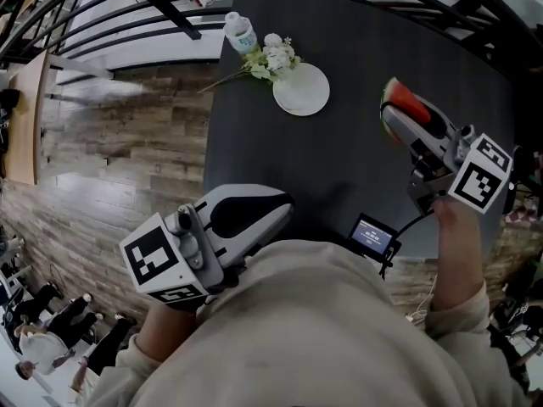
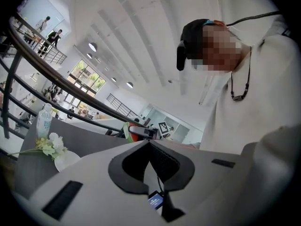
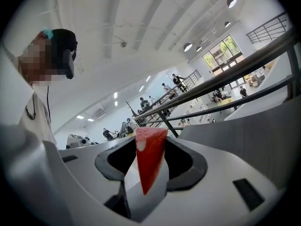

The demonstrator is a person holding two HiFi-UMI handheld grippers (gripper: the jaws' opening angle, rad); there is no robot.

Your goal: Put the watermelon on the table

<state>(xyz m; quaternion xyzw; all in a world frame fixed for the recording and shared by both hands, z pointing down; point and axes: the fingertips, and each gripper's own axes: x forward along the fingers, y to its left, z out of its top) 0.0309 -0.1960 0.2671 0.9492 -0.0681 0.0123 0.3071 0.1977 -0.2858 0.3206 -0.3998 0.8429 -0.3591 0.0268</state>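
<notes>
Two grippers are seen over a dark worktop [image 1: 339,168]. One watermelon wedge [image 3: 149,157] is clamped between the fingers [image 3: 186,160] of the right gripper [image 1: 397,124], with its red flesh turned towards that gripper's camera, and is held above the right part of the worktop. The fingers [image 2: 165,160] of the left gripper [image 1: 278,203] are closed tip to tip with nothing between them, at the worktop's near left corner. A white plate [image 1: 307,98] is set near the far edge, with white flowers [image 1: 273,58] lying across its far rim and a water bottle [image 1: 241,32] just beyond. A small lit screen [image 1: 374,235] is seen at the near edge.
</notes>
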